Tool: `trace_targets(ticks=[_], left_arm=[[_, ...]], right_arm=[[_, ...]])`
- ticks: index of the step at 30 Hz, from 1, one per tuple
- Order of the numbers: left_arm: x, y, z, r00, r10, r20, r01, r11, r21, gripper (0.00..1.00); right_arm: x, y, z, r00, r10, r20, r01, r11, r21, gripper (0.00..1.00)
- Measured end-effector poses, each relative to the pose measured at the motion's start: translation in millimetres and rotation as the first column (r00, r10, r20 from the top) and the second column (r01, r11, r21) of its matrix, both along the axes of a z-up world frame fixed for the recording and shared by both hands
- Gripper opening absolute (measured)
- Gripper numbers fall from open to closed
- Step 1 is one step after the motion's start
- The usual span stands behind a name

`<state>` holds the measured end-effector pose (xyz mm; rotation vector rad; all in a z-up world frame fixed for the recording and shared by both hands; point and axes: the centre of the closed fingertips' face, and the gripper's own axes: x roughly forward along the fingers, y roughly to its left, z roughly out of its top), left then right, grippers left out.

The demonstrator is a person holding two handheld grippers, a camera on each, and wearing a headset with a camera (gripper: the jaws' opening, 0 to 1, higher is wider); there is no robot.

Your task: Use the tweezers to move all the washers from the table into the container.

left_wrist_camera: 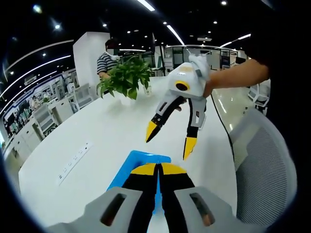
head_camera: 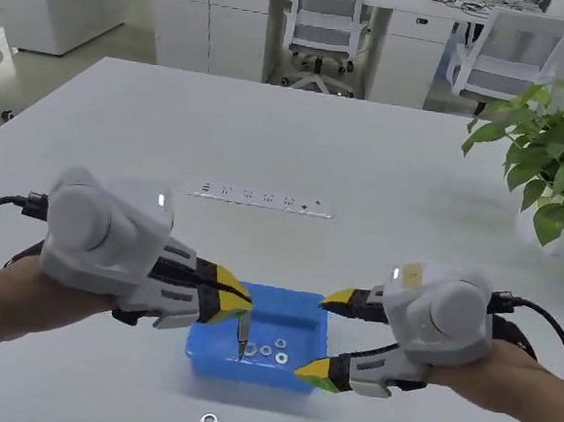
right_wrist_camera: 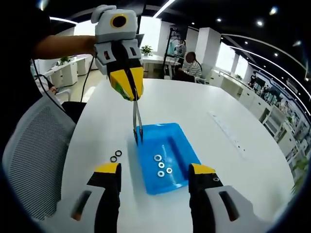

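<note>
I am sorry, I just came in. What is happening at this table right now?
A person works with two hand-held grippers over a white table. The left hand-held gripper is shut on thin metal tweezers, whose tips point down at the shallow blue plastic tray. Four small metal washers lie in the tray; two more wait on the table beside it. The right hand-held gripper is open and empty.

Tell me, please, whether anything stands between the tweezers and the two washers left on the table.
Nothing visible does. The washers lie on bare table beside the blue container, and the tweezers, clamped in the left gripper, hang close by.
</note>
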<state>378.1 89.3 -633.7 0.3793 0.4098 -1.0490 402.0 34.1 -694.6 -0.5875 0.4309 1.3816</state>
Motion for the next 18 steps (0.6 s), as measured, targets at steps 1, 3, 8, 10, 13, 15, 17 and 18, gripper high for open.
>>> trace_targets(ticks=[1, 3, 8, 10, 13, 15, 17, 18], left_arm=[[-1.5, 0.6, 0.6, 1.0, 0.001, 0.0, -0.001, 1.0, -0.001, 0.05], [-5.0, 2.1, 0.8, 1.0, 0.003, -0.002, -0.003, 1.0, -0.004, 0.05], [-12.5, 5.1, -3.3, 1.0, 0.01, -0.009, -0.01, 1.0, -0.004, 0.05], [-15.8, 3.9, -4.1, 1.0, 0.009, -0.012, -0.009, 1.0, -0.005, 0.05], [-21.8, 1.9, -5.8, 1.0, 0.006, -0.016, -0.006, 1.0, -0.007, 0.05], [-24.9, 0.9, -6.9, 1.0, 0.004, -0.017, -0.004, 1.0, -0.007, 0.05], [-28.3, 0.0, -7.9, 1.0, 0.002, -0.018, -0.002, 1.0, -0.009, 0.05], [-30.1, -1.2, -8.0, 1.0, 0.001, -0.019, -0.002, 1.0, -0.01, 0.05]], right_arm=[[-0.5, -1.2, 0.3, 1.0, -0.006, 0.003, 0.006, 1.0, 0.005, 0.6], [-1.8, -3.1, 0.5, 1.0, -0.018, 0.003, 0.018, 1.0, 0.014, 0.66], [-4.8, -5.9, 1.2, 0.999, -0.04, 0.004, 0.04, 0.999, 0.027, 0.75], [-4.4, -7.5, 0.4, 0.998, -0.055, 0.0, 0.055, 0.998, 0.027, 0.79], [-6.1, -9.1, -1.2, 0.998, -0.07, -0.007, 0.07, 0.997, 0.032, 0.86], [-8.1, -10.3, -2.2, 0.997, -0.077, -0.01, 0.077, 0.997, 0.032, 0.88], [-10.0, -11.0, -3.0, 0.996, -0.086, -0.015, 0.087, 0.996, 0.034, 0.91], [-10.5, -11.2, -3.4, 0.996, -0.089, -0.016, 0.09, 0.995, 0.034, 0.93]])
